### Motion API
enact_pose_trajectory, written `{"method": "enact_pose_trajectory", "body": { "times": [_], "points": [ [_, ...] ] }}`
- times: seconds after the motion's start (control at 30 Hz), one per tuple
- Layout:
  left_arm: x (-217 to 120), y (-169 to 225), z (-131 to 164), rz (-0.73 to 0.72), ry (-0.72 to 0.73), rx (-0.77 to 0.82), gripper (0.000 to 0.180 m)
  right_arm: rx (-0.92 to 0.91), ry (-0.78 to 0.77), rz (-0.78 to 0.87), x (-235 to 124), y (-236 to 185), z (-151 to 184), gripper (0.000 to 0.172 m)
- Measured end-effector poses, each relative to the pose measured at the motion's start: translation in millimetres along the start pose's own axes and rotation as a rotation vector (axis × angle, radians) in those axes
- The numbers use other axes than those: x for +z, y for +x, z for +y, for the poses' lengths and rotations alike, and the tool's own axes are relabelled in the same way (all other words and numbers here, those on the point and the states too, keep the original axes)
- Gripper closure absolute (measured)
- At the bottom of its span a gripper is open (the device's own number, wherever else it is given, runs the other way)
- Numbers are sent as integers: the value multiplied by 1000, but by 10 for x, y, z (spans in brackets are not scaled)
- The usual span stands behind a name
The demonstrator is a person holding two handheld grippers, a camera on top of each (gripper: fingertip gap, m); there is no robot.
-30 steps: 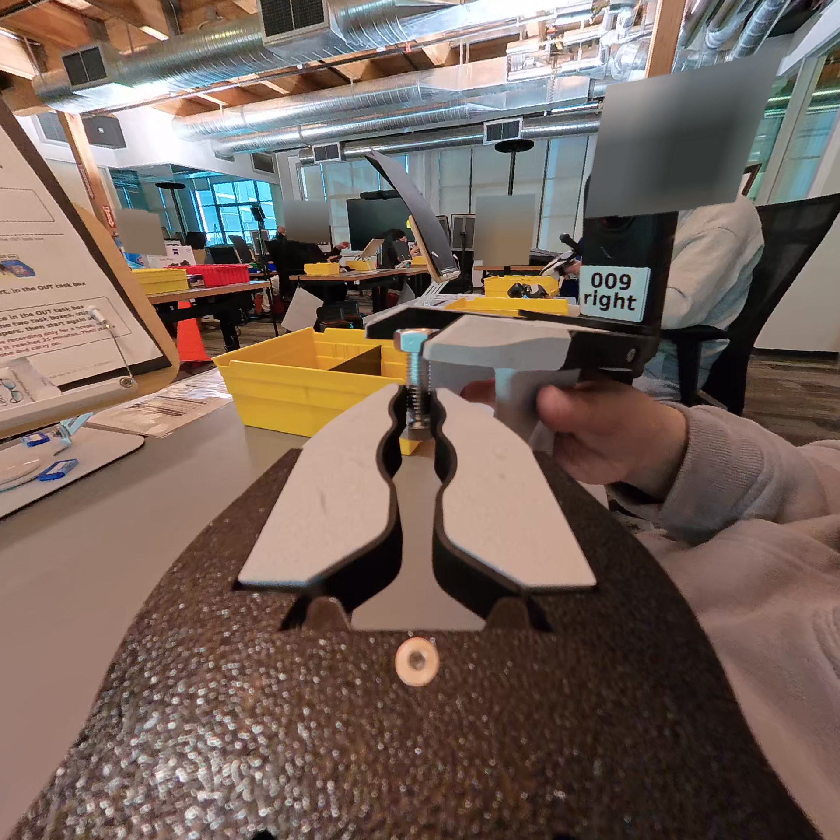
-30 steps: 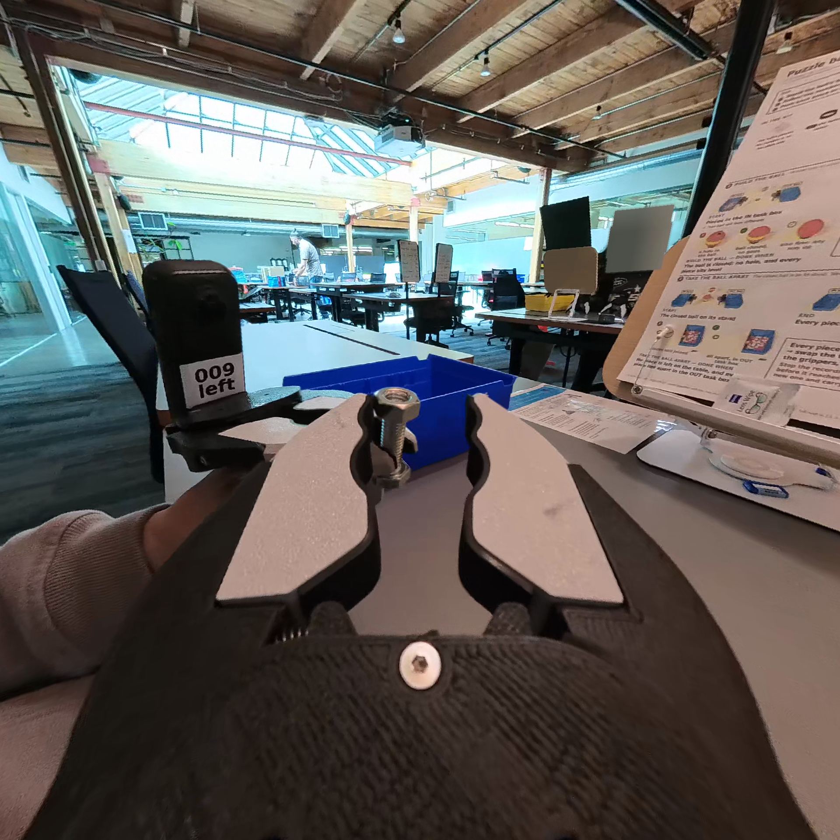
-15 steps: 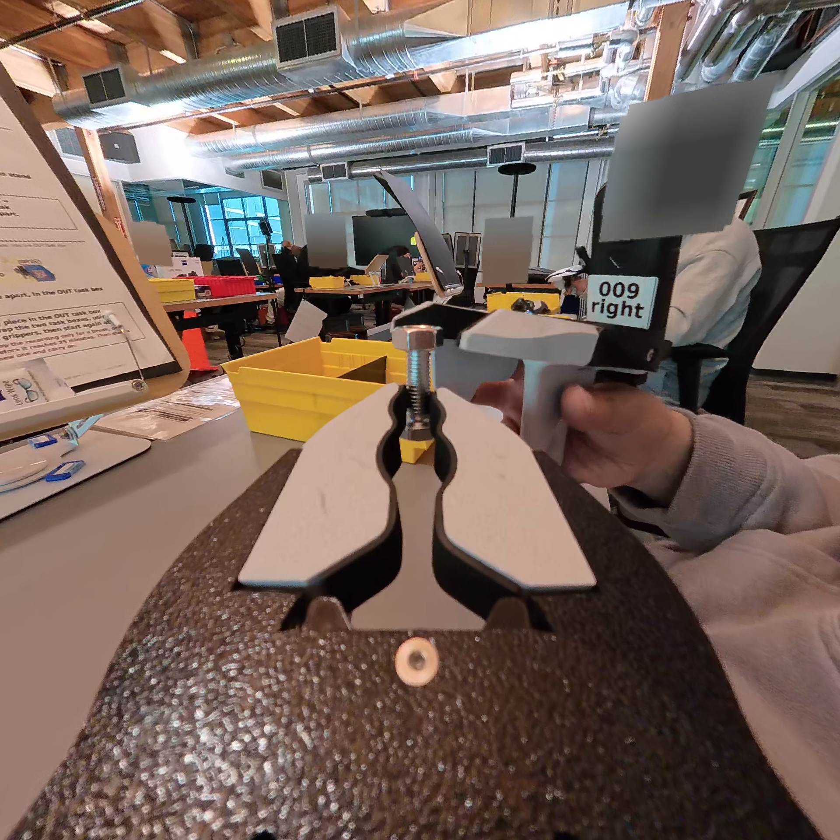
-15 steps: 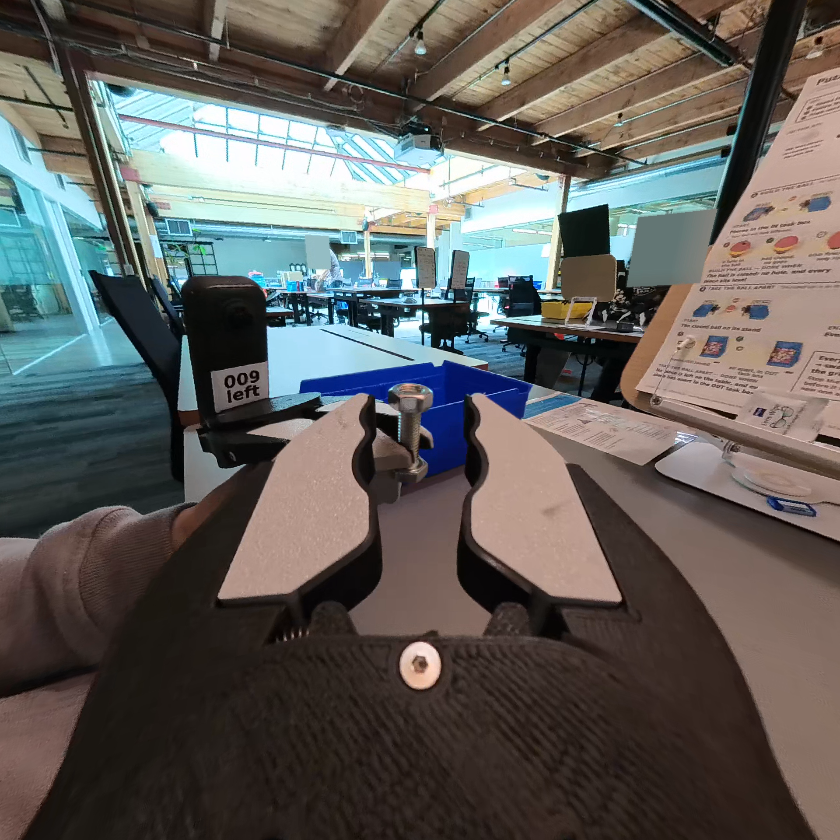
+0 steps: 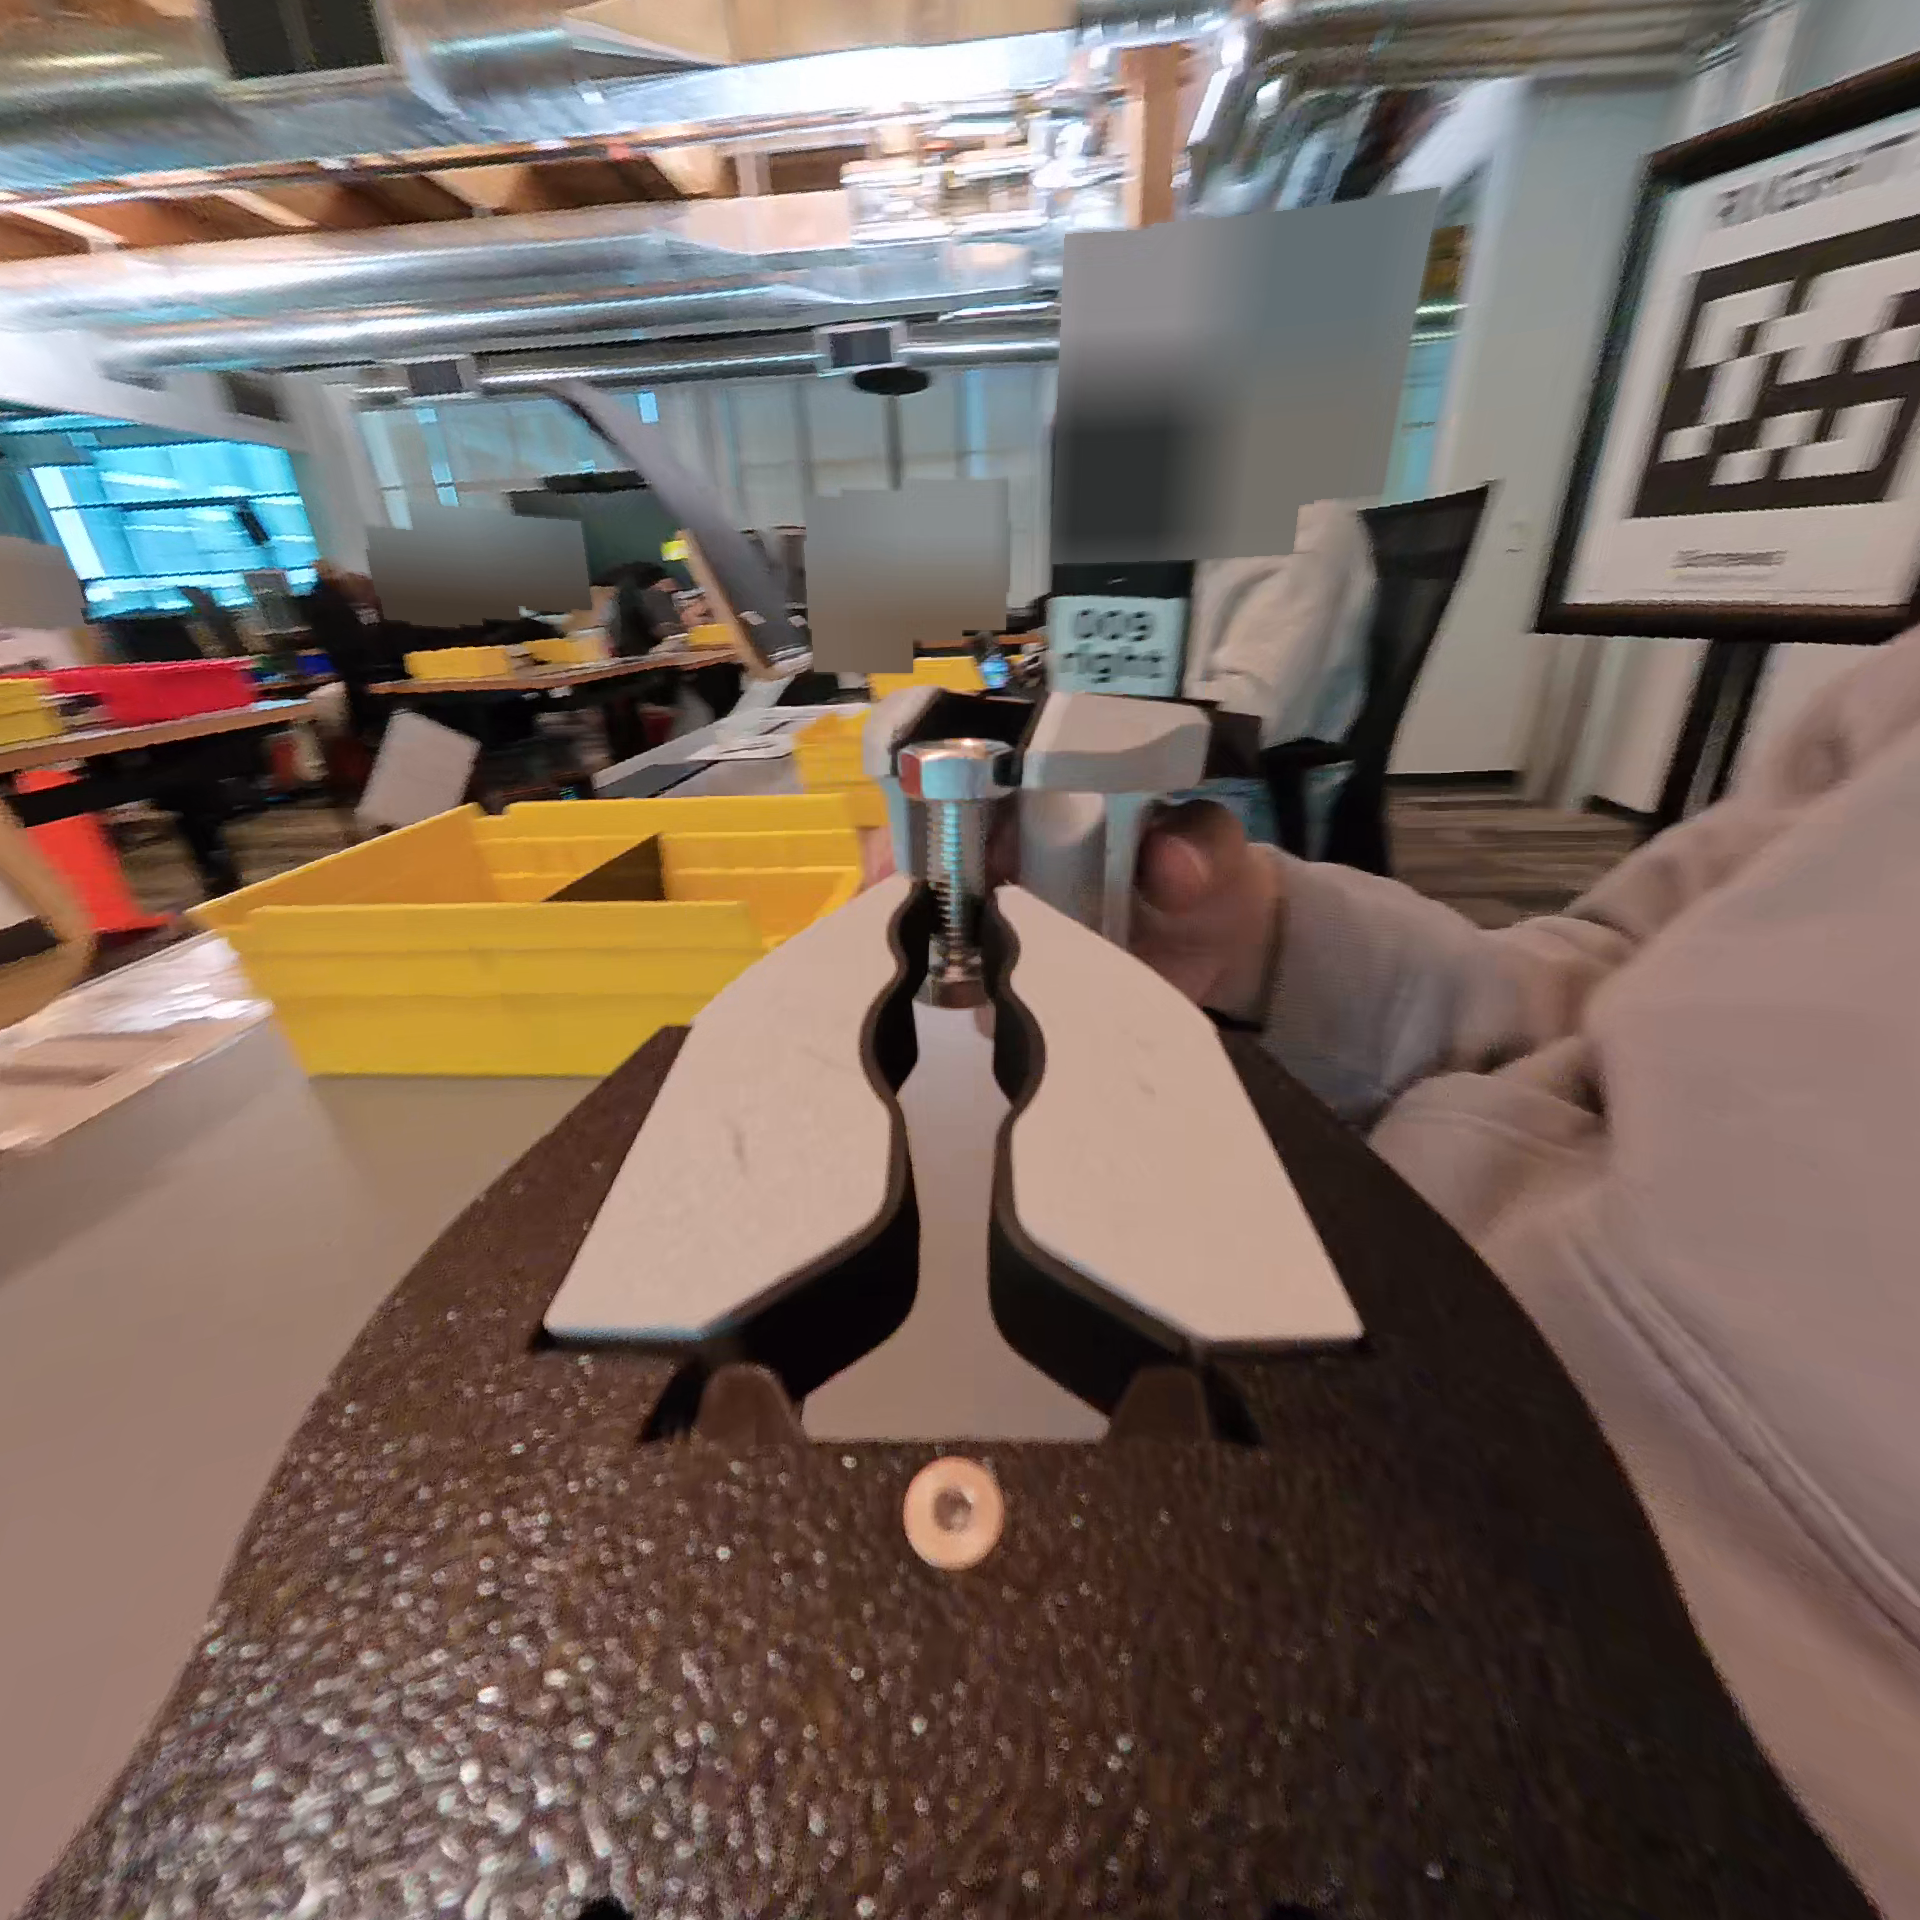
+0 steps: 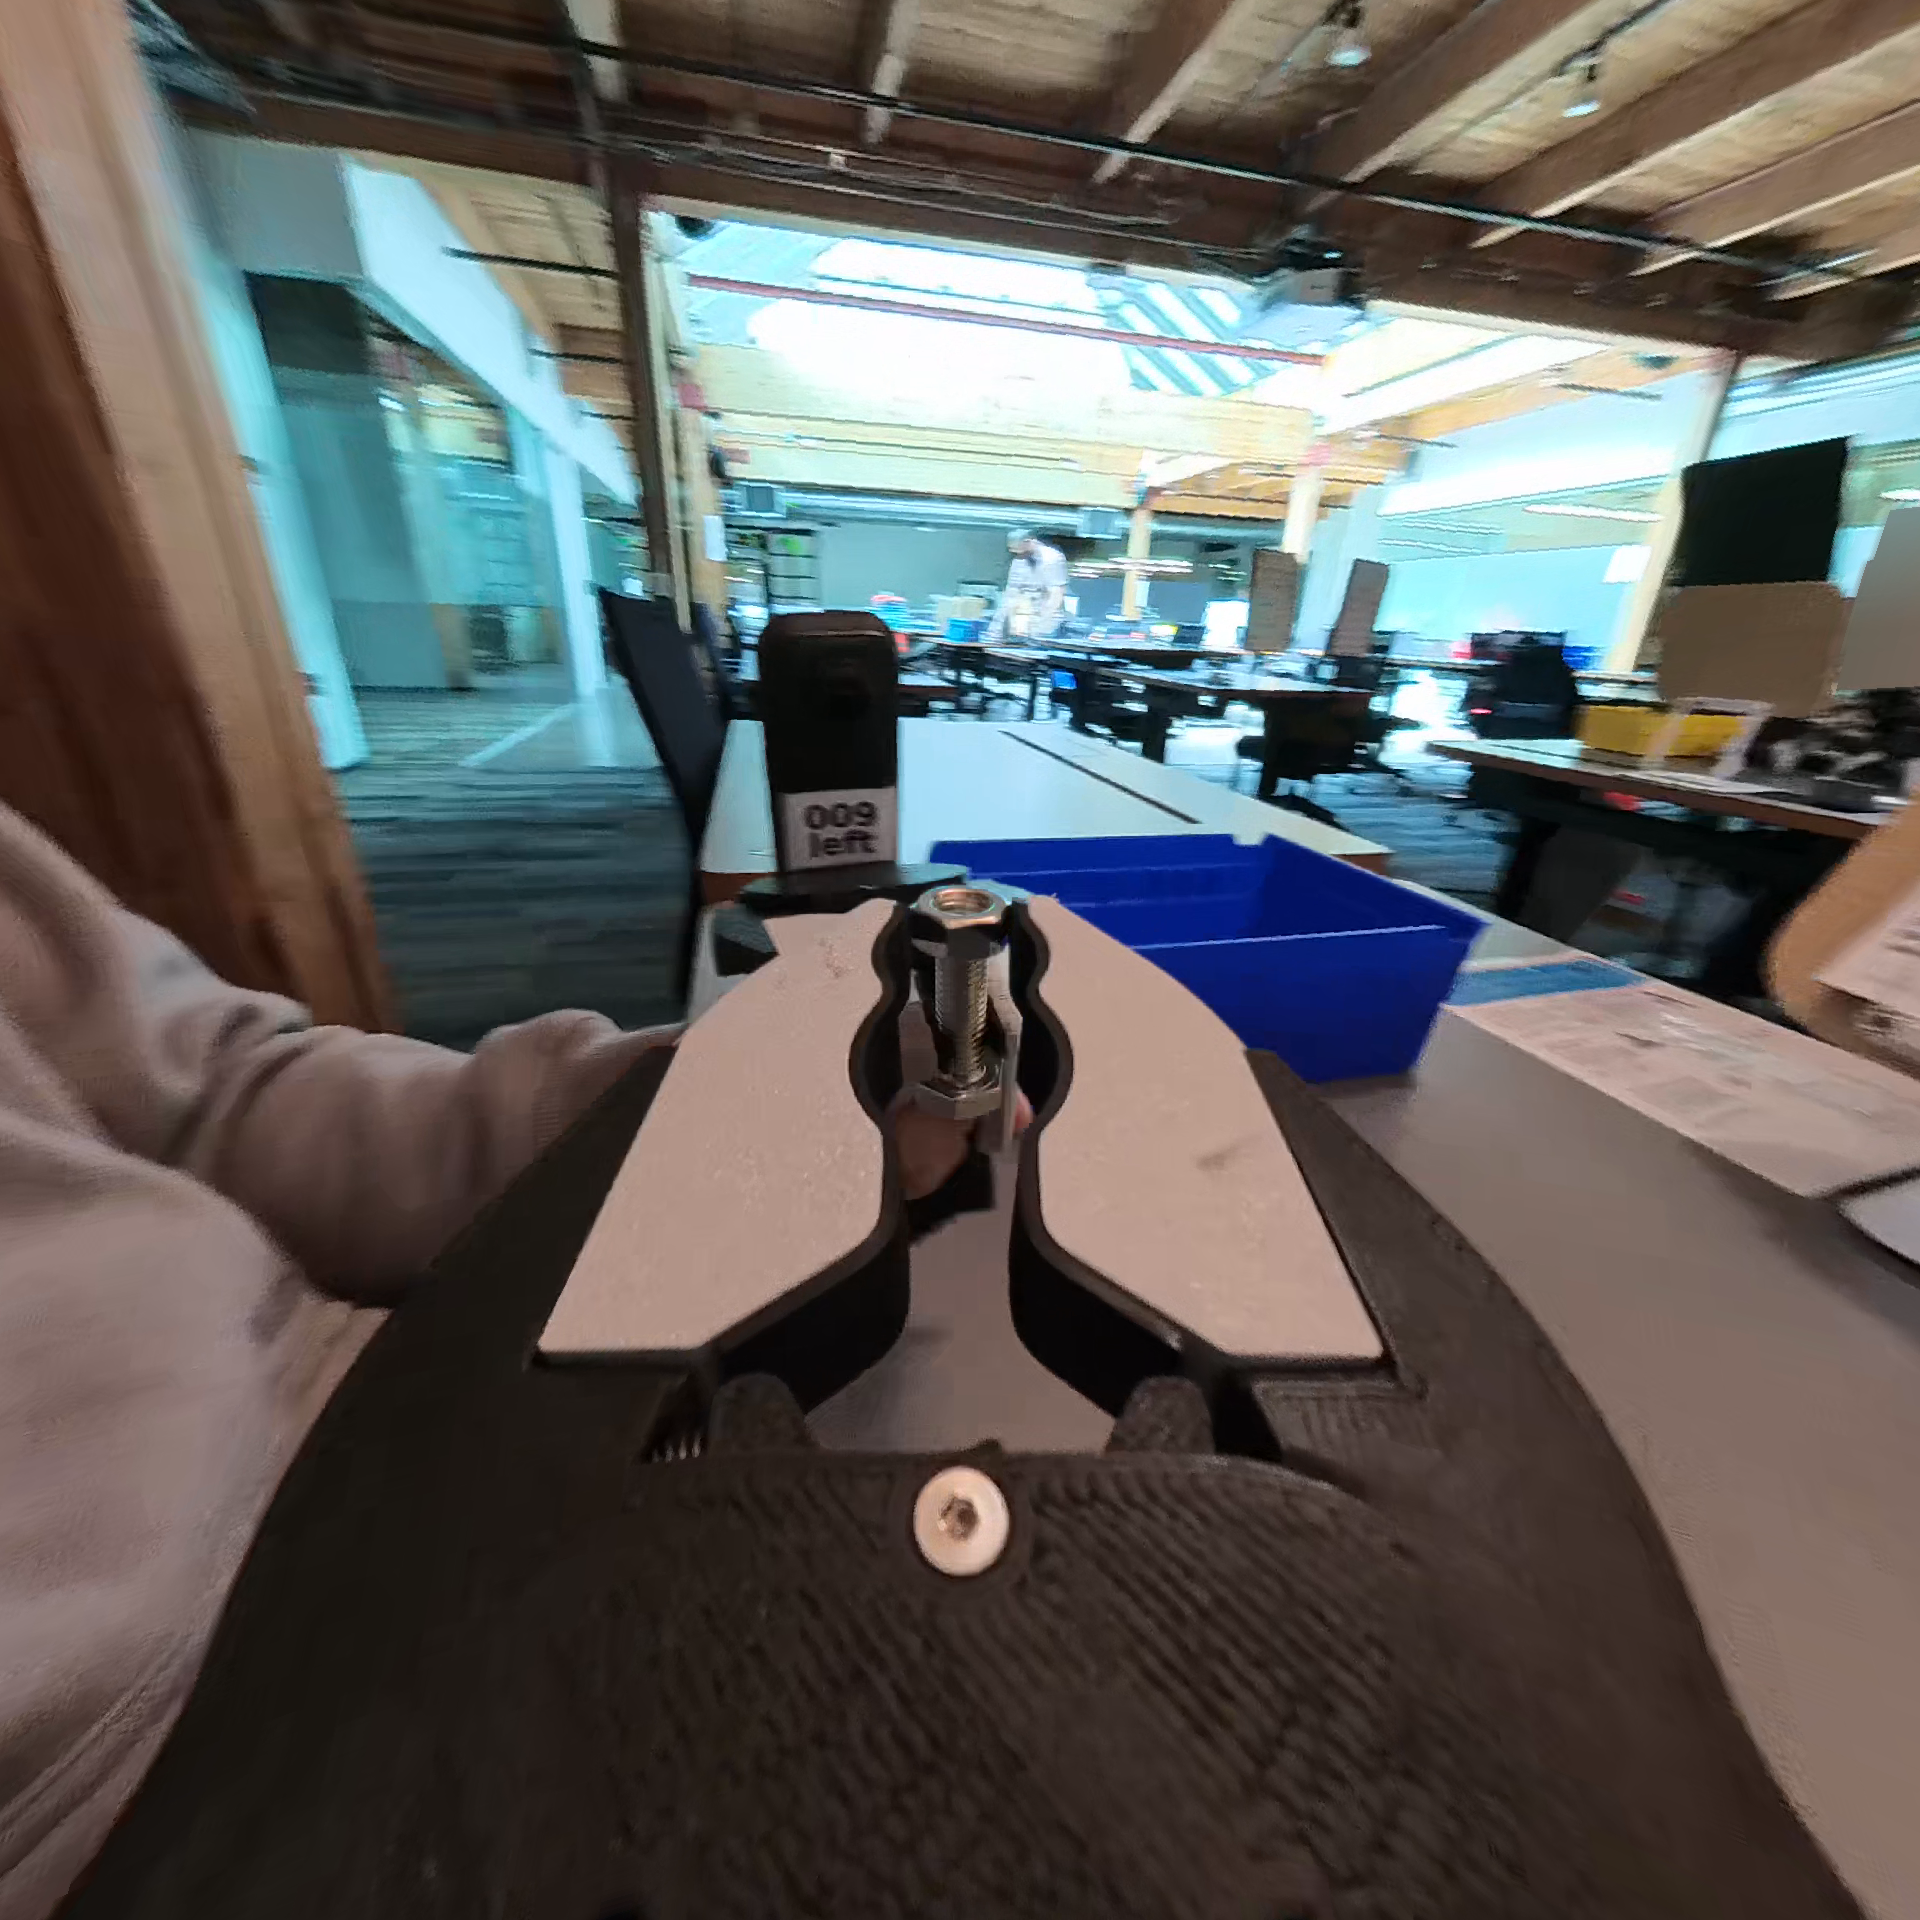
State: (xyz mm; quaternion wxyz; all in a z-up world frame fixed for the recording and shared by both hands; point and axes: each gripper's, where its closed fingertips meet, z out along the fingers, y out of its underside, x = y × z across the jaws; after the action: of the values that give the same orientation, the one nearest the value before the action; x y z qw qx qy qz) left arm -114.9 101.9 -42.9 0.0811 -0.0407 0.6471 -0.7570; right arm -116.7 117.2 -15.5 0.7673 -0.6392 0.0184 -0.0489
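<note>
A silver hex bolt (image 5: pixel 953 831) stands upright above the grey table (image 5: pixel 156 1299). My left gripper (image 5: pixel 953 914) is shut on its threaded shaft, just above a nut (image 5: pixel 951 987) at the lower end. My right gripper (image 6: pixel 954 920) is shut on the bolt's hex head (image 6: pixel 954 914). In the left wrist view its grey fingers (image 5: pixel 1117 743) flank the head from the far side. In the right wrist view the thread (image 6: pixel 961 1013) and the nut (image 6: pixel 951 1099) show between my fingers. A hand (image 5: pixel 1195 904) holds the right gripper.
A yellow divided bin (image 5: pixel 499 935) stands on the table beyond the left gripper. A blue bin (image 6: pixel 1247 935) stands beyond the right gripper, with printed sheets (image 6: pixel 1714 1070) to its right. A framed black-and-white patterned board (image 5: pixel 1766 364) stands at right. Sleeves fill the near side.
My right gripper, open beside the bolt head before, has shut on it. Both grippers have swung round, so the backgrounds have shifted. My left gripper has kept its hold on the shaft.
</note>
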Motion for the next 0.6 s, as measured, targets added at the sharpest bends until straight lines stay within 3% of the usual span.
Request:
{"method": "enact_pose_trajectory", "body": {
  "times": [0.17,0.27,0.33,0.4,0.5,0.6],
  "points": [
    [-46,241,-51,226,57,-81,172,68,65,-168,-4,-231,-84,154],
    [-55,206,-16,221,65,-106,172,110,110,-170,-40,-203,-161,154],
    [-50,99,18,147,52,-104,172,51,133,1,-116,31,-241,154],
    [-58,-10,52,66,29,-93,172,-4,73,346,-370,514,-275,154],
    [-58,-111,124,-19,-29,-61,172,-145,-197,828,-1164,1172,-178,154],
    [-27,-151,183,-54,-58,-60,172,-164,-469,1119,-2019,1576,33,154]
  ]
}}
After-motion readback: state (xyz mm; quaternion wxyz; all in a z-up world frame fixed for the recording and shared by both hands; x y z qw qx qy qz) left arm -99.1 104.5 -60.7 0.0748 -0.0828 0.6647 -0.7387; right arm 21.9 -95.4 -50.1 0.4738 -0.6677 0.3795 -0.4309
